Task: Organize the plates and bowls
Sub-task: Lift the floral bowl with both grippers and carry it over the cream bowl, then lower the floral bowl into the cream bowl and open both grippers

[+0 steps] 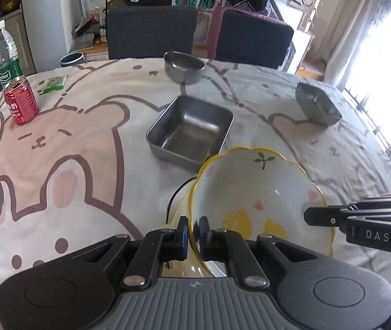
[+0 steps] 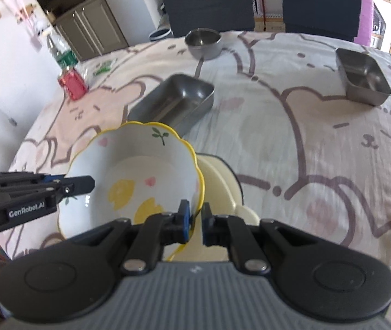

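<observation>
A white ceramic bowl (image 1: 253,192) (image 2: 135,173) with a wavy yellow rim and lemon prints hangs above the table, held from both sides. My left gripper (image 1: 193,228) is shut on its left rim. My right gripper (image 2: 194,214) is shut on its right rim and shows in the left wrist view at the far side (image 1: 316,216). Under the bowl lies a cream-coloured dish (image 2: 220,176) (image 1: 179,203), mostly hidden. Beyond stand a rectangular steel tray (image 1: 190,129) (image 2: 173,101), a square steel tray (image 1: 317,107) (image 2: 363,74) and a round steel bowl (image 1: 184,67) (image 2: 203,42).
A red drink can (image 1: 21,101) (image 2: 73,84) and a water bottle (image 1: 4,55) stand at the table's left edge, with a green packet (image 1: 53,84) near them. Two dark chairs (image 1: 151,31) (image 1: 253,40) stand behind the cartoon-print tablecloth (image 1: 71,165).
</observation>
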